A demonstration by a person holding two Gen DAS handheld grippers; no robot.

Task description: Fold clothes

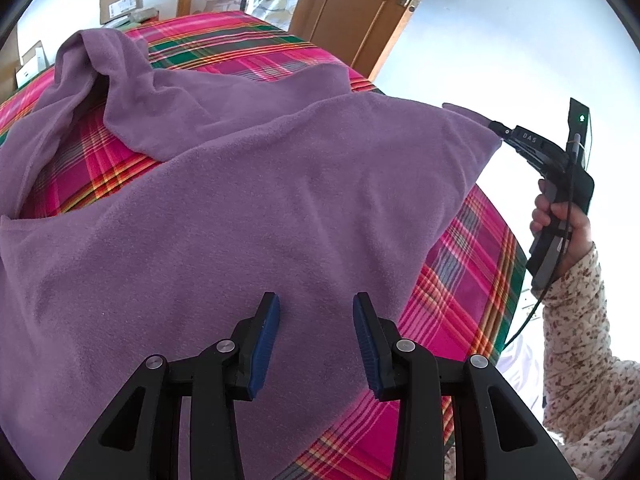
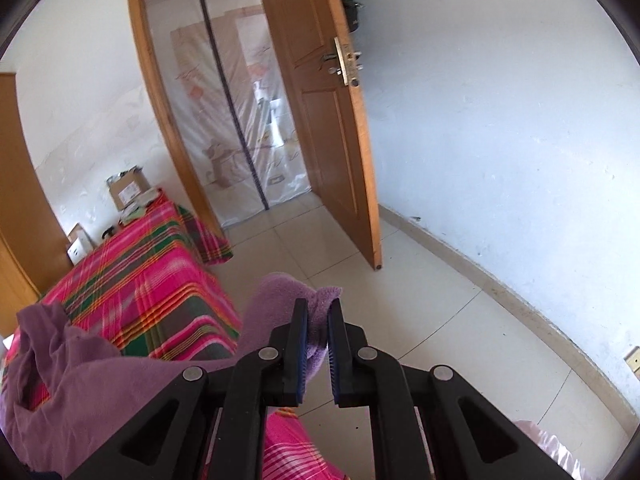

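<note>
A purple fleece garment (image 1: 248,208) lies spread over a bed with a pink plaid cover (image 1: 248,52). My left gripper (image 1: 316,298) hovers just over the garment's near part, open, blue pads apart, nothing pinched between them. My right gripper (image 1: 496,125) is shut on the garment's right corner, which is stretched out past the bed's edge. In the right wrist view that purple corner (image 2: 320,308) sticks up between the shut fingers of the right gripper (image 2: 318,306). The rest of the garment (image 2: 80,360) trails left onto the plaid cover (image 2: 152,280). A hand (image 1: 560,224) in a floral sleeve holds the right gripper.
An open wooden door (image 2: 332,120) and a doorway hung with a clear plastic curtain (image 2: 240,120) stand beyond the bed's far end. Cardboard boxes (image 2: 128,190) sit at that end by the wall. A pale tiled floor (image 2: 440,320) runs right of the bed to a white wall.
</note>
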